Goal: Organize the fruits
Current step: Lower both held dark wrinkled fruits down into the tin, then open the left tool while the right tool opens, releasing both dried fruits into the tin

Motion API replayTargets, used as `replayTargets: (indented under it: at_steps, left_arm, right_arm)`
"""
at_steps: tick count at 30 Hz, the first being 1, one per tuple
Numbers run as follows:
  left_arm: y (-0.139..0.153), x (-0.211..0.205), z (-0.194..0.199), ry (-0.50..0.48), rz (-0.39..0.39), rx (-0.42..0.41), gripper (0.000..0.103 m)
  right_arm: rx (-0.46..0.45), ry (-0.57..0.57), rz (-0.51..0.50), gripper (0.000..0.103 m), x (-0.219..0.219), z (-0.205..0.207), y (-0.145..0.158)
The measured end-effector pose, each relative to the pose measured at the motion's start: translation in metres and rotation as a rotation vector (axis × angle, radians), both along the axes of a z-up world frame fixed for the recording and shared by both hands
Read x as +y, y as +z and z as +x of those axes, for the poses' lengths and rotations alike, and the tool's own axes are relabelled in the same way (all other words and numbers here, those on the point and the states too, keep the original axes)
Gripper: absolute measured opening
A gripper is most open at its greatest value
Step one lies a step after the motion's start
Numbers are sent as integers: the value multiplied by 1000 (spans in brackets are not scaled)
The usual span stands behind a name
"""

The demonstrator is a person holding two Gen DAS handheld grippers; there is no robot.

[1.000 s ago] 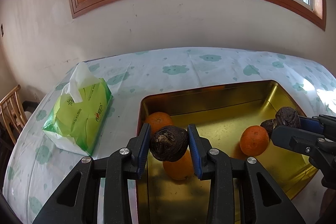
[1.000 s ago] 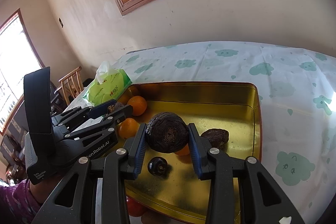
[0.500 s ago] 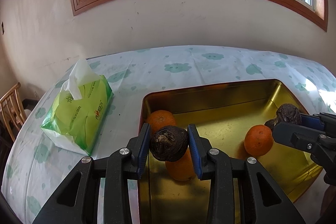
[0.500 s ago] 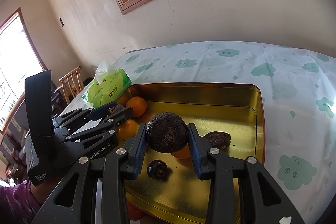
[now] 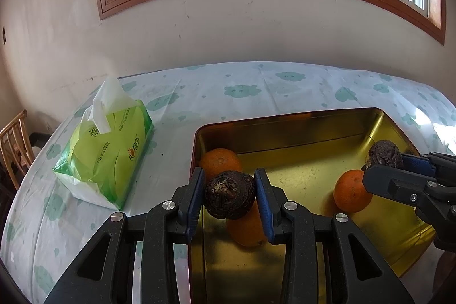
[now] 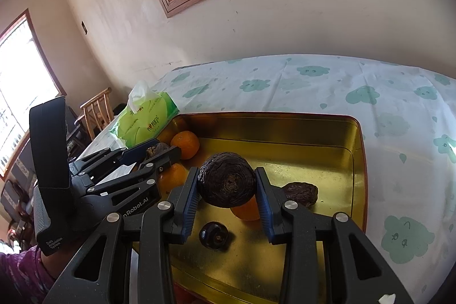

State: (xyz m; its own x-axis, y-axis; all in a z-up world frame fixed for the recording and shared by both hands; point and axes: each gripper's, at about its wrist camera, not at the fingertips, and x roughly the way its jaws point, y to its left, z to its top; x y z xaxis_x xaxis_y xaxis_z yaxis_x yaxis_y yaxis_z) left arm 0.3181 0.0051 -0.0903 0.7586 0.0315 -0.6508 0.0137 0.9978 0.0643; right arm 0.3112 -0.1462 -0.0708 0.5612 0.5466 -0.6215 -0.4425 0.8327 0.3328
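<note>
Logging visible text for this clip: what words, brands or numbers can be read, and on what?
"nRobot.AI": on the left hand-held gripper, first letters hidden.
Small white label low on that gripper's upright handle: too small to read.
Tissue pack: orange logo and printed characters, blurred, not readable.
Nothing readable on the gold tray.

We saw a green tissue pack (image 5: pixel 105 153) lying on the cloud-print tablecloth (image 5: pixel 256 89). A wooden chair (image 5: pixel 14 144) stood beyond the table's edge.

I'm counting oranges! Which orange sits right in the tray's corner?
The orange in the gold tray's far left corner, nearest the tissue pack; the others lie farther from that corner.
</note>
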Motion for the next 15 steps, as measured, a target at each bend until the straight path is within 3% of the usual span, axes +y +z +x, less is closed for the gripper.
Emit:
replayTargets:
  at_steps: [9,15]
  left_arm:
    - [0,0,1,1,-3,-2,37]
    - [1,-1,2,7,-4,5,39]
  right_arm:
    - [-1,7,-5,35,4,4,-2]
    - [-26,-7,-2,41,2,4,4]
